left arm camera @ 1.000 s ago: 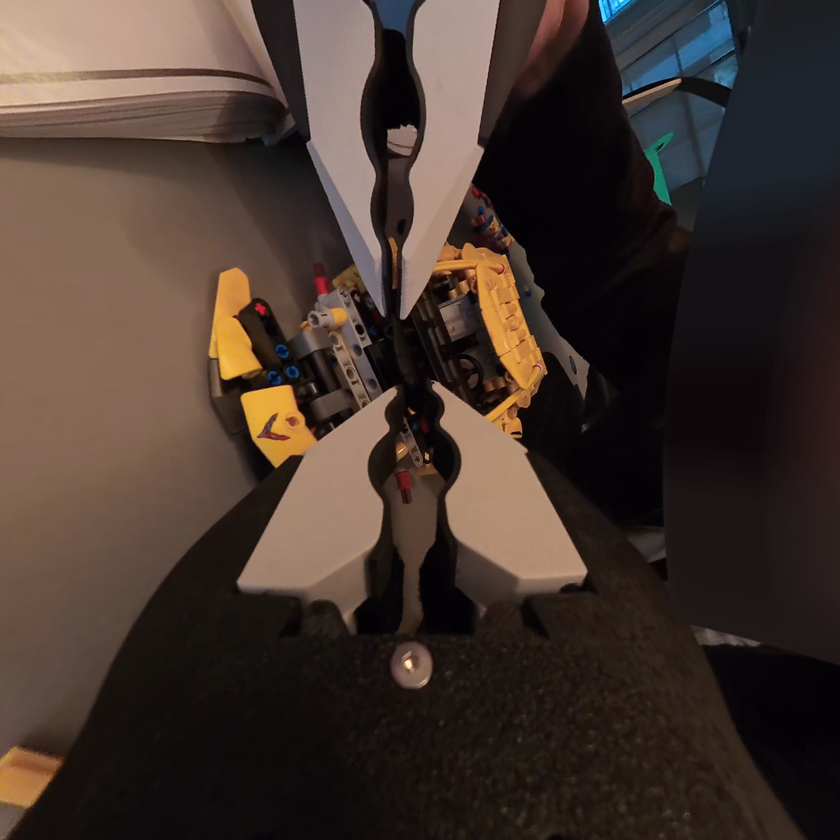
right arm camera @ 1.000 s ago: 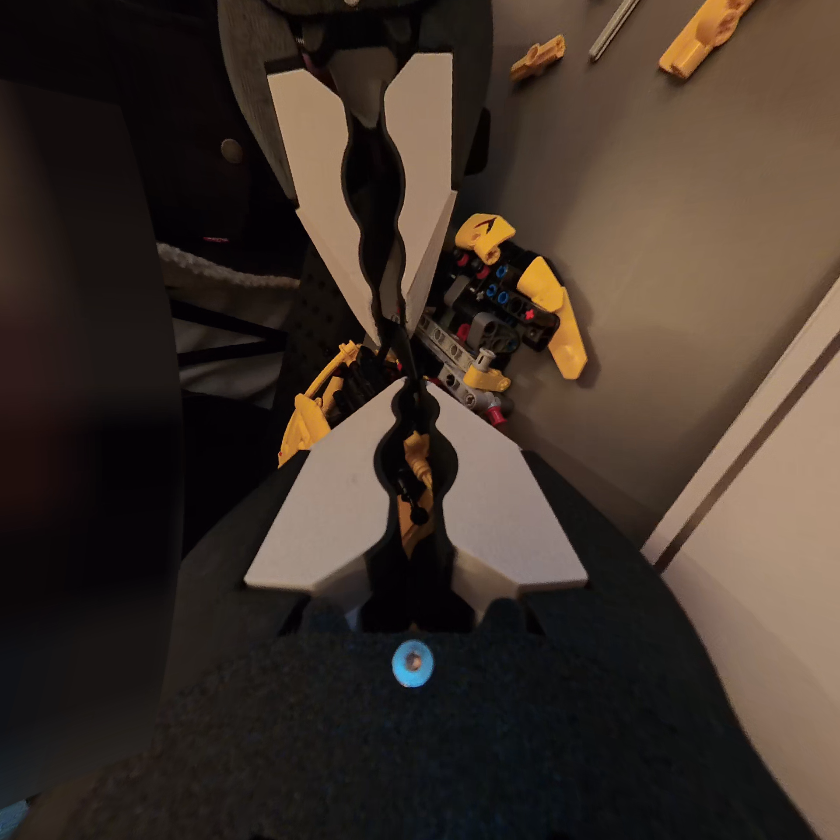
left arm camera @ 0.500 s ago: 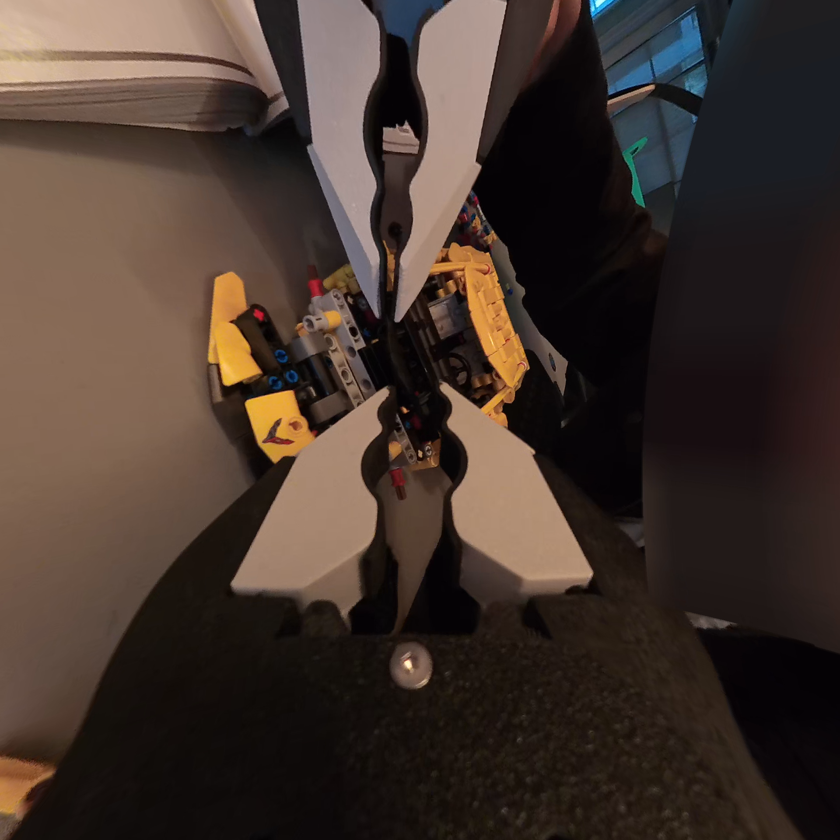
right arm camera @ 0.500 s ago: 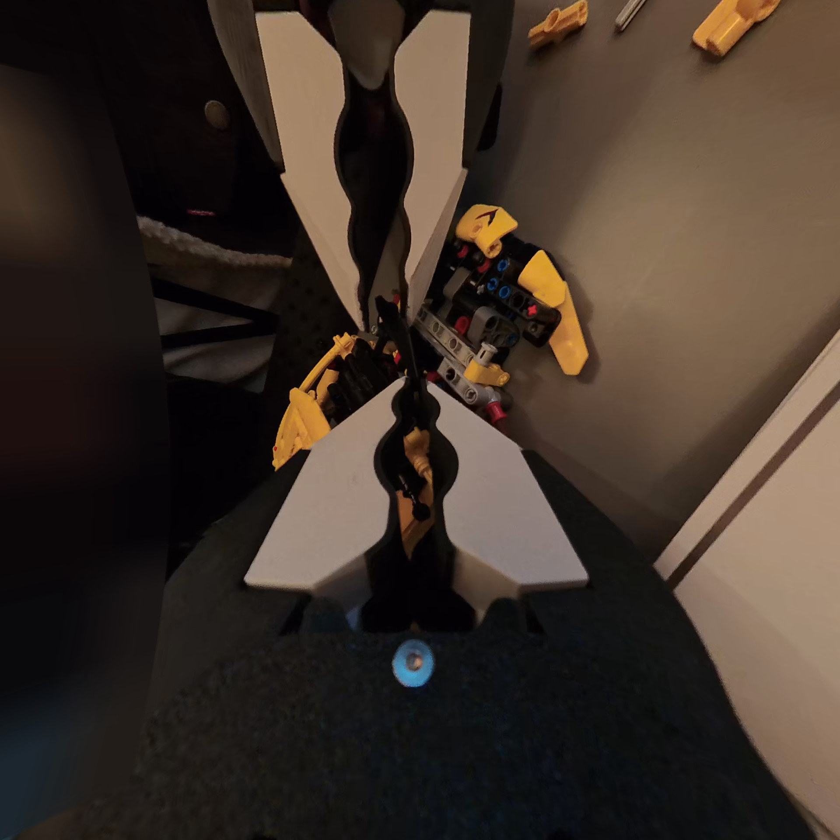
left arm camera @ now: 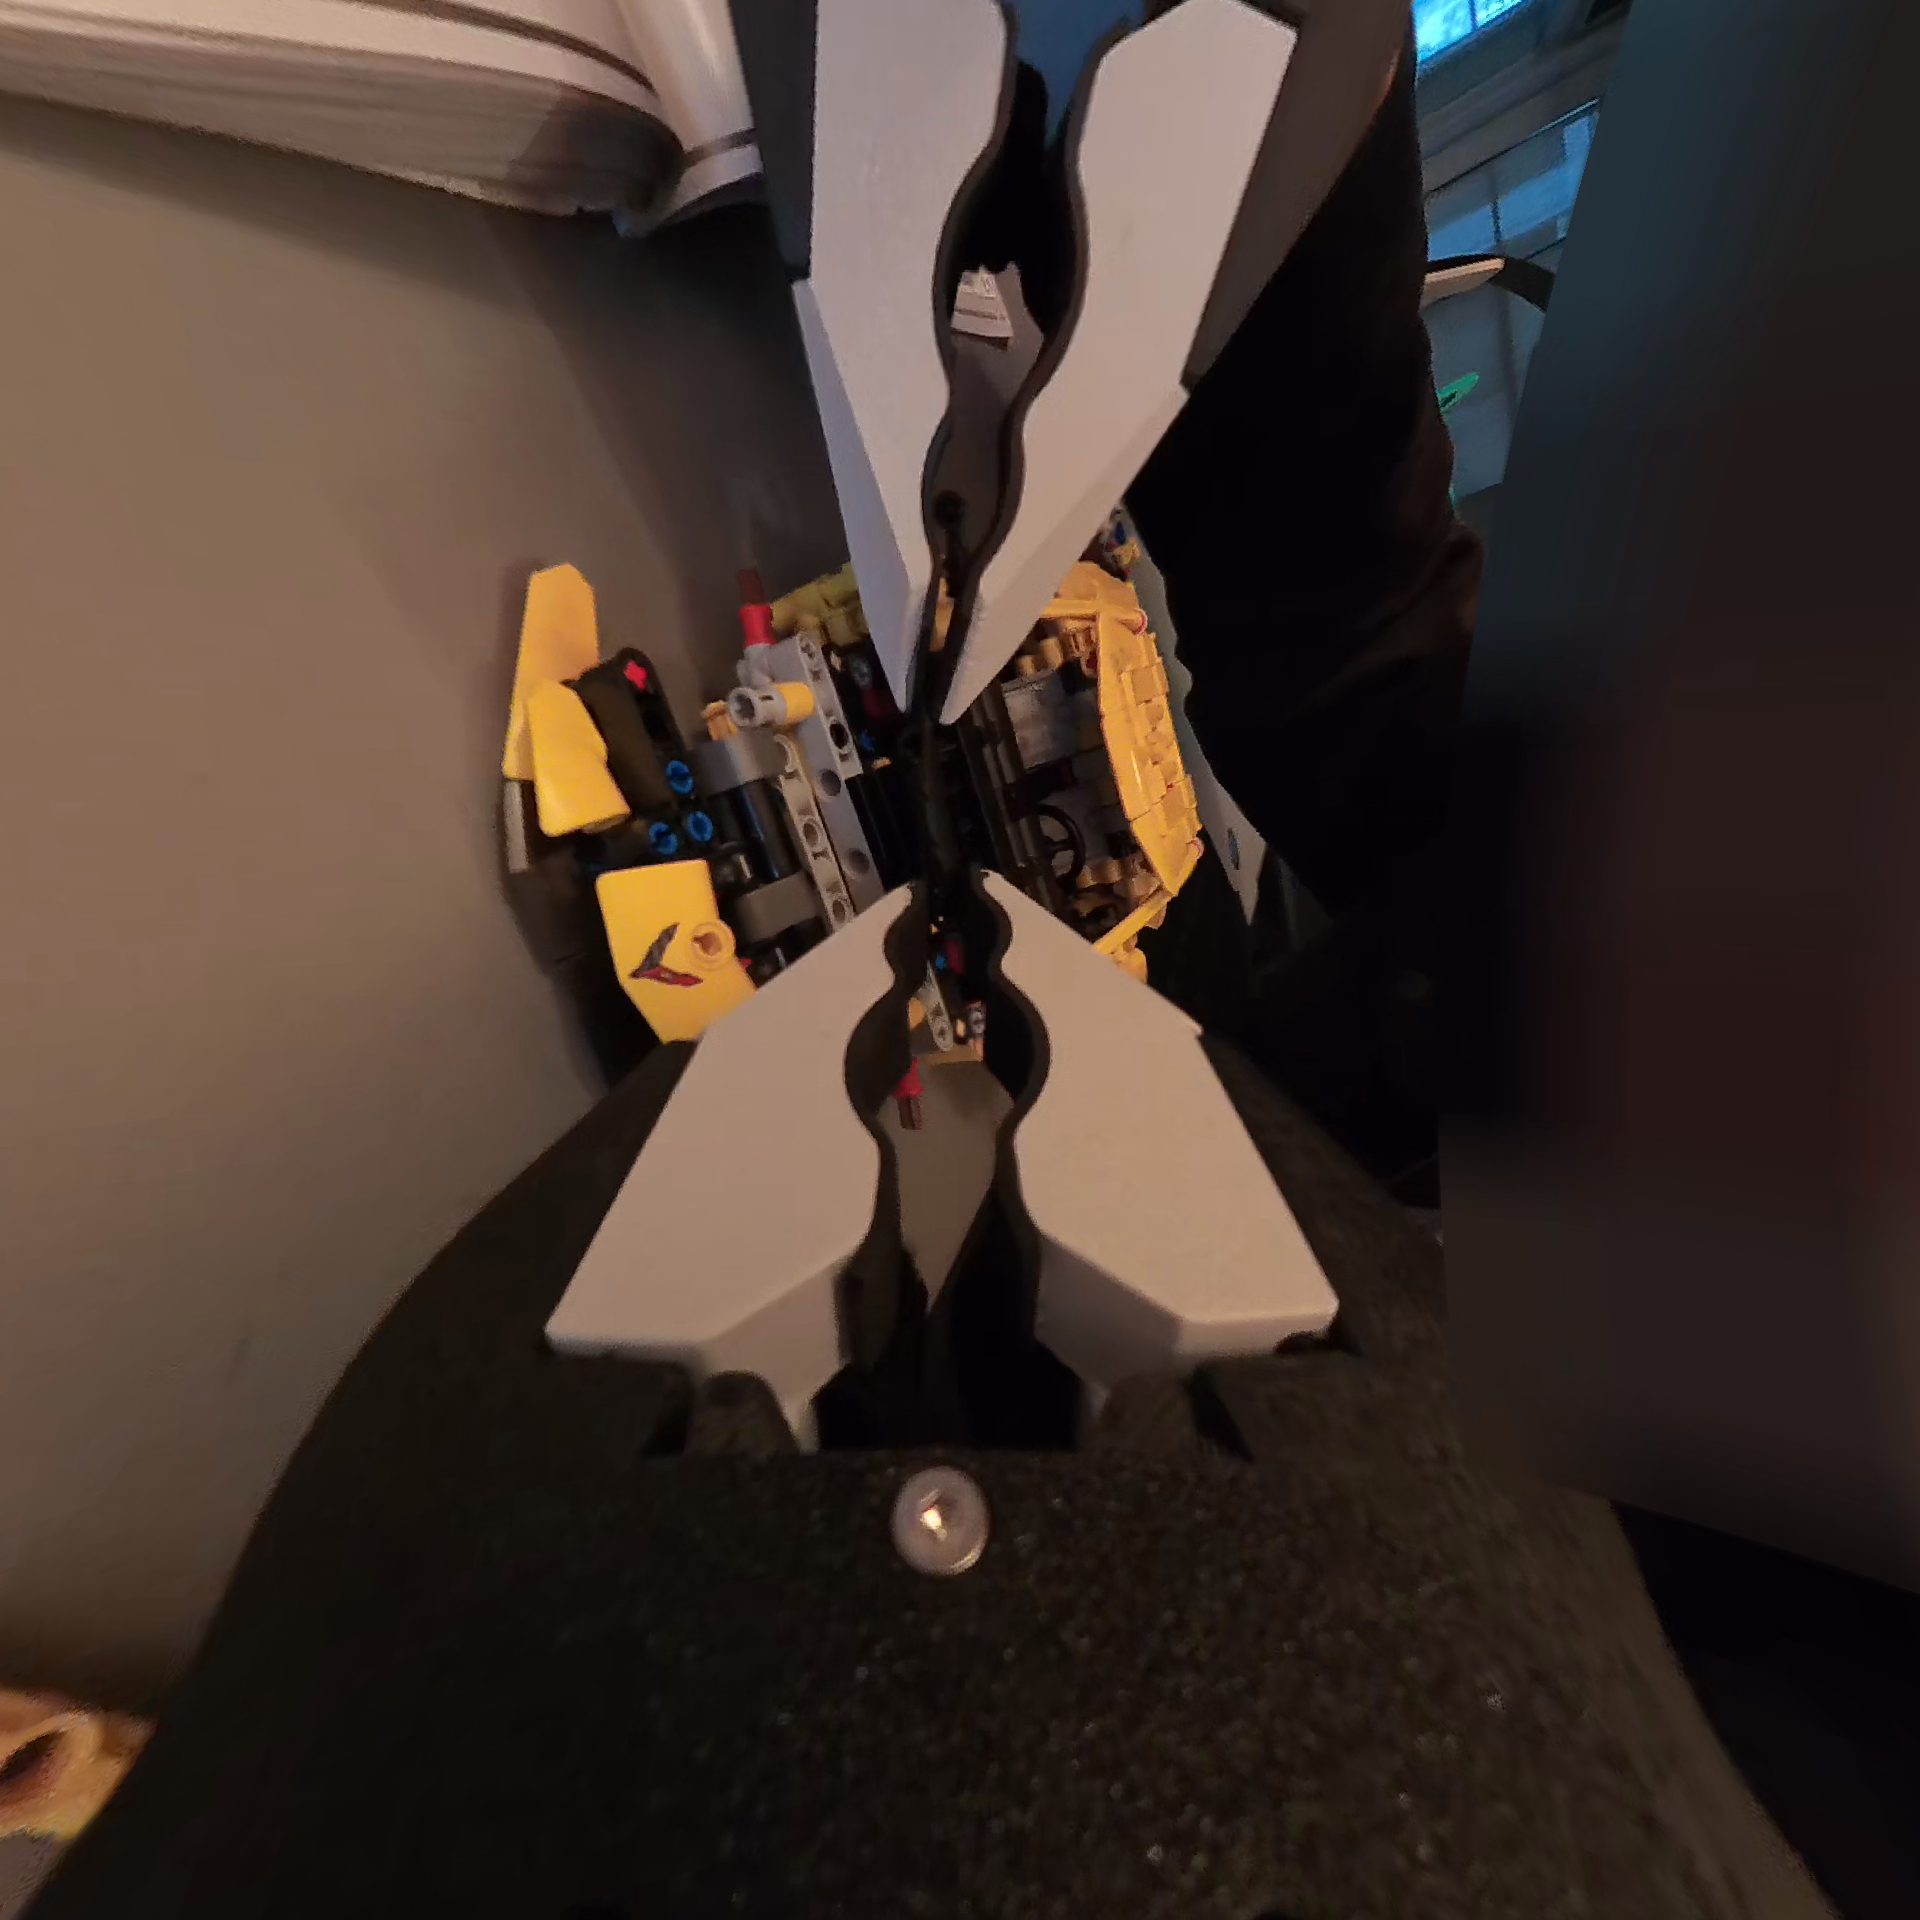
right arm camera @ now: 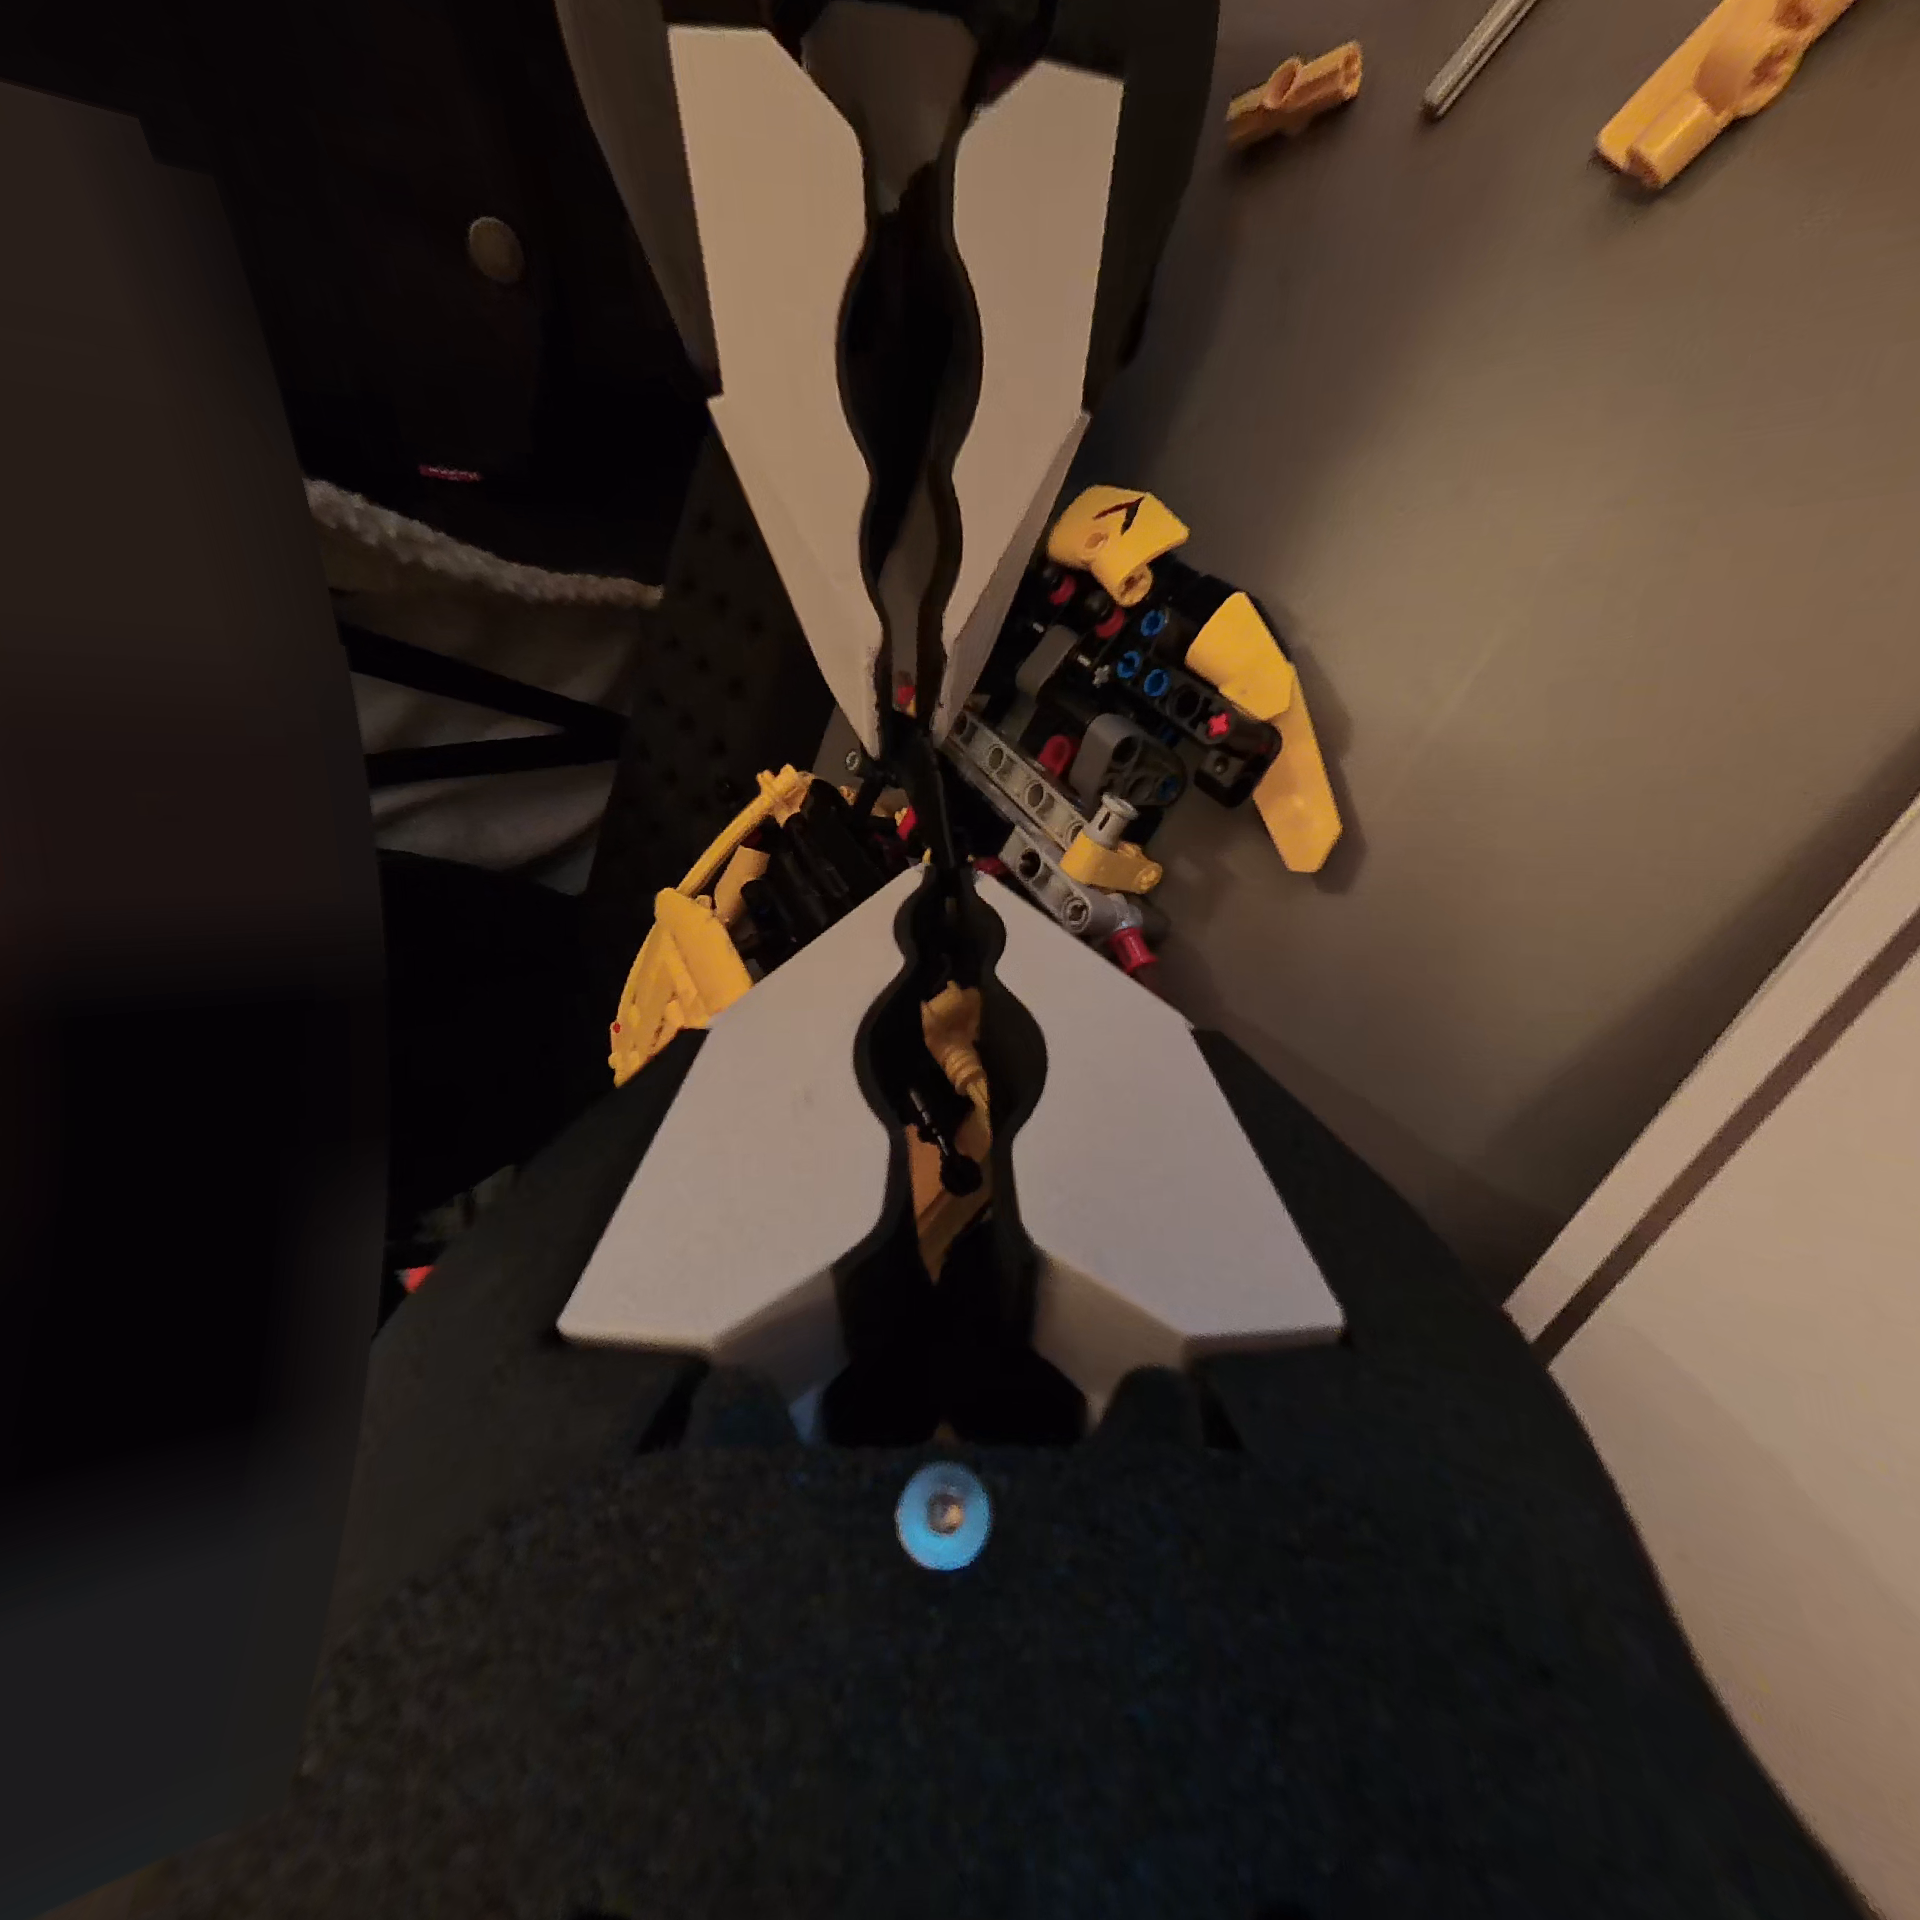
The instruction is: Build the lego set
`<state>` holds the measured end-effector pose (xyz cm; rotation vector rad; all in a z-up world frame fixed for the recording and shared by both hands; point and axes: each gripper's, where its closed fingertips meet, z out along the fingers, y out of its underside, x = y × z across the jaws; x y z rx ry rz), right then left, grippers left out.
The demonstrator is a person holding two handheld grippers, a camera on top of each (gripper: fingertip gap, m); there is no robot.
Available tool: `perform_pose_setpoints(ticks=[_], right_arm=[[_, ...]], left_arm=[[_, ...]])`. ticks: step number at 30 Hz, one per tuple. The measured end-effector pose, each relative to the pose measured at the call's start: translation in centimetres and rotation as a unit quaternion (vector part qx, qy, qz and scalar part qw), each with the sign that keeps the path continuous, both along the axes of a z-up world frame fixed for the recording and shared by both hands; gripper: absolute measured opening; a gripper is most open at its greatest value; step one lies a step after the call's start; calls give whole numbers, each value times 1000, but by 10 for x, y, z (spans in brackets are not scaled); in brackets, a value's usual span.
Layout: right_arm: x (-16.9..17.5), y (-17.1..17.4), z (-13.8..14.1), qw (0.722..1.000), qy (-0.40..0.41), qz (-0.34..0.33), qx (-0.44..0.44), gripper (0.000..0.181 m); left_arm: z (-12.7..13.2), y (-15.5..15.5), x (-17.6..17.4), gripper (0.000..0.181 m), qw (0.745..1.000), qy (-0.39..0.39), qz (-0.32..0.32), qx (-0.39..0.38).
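Both grippers, left (left arm camera: 940, 883) and right (right arm camera: 935, 862), pinch one thin black piece over the model (left arm camera: 831, 790); hold it taut and steady while seating it.

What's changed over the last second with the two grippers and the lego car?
Little: the right gripper has pushed slightly closer to the left gripper. Both stay shut on a thin black strip above the lego car, which rests unmoved on the table.

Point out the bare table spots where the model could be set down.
Free: the grey table left of the lego model, below the paper stack; in the right wrist view, table between the model and the loose yellow pieces. Crowded: the middle, where left gripper and right gripper meet over the model.
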<state>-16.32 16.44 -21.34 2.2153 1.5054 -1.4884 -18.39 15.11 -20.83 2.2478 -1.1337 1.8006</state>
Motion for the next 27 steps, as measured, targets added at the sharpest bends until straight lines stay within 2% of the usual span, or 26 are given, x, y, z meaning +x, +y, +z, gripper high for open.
perform_pose_setpoints(ticks=[6, 14, 18, 22, 27], right_arm=[[-2, -2, 0, 1000, 2, 6, 28, 1], [-3, -5, 1, 998, 19, 5, 51, 2], [8, 4, 18, 993, 29, -32, 113, 26], [24, 6, 42, 976, 24, -74, 202, 36], [59, -19, 37, 953, -55, -156, 252, 60]], left_arm=[[1, -8, 0, 6, 998, 15, 20, -63], [1, -16, 0, 6, 996, 20, 27, -80], [1, -17, -1, 6, 996, 19, 29, -83], [1, -17, 0, 6, 996, 17, 29, -83], [1, -17, 0, 6, 996, 11, 34, -86]])
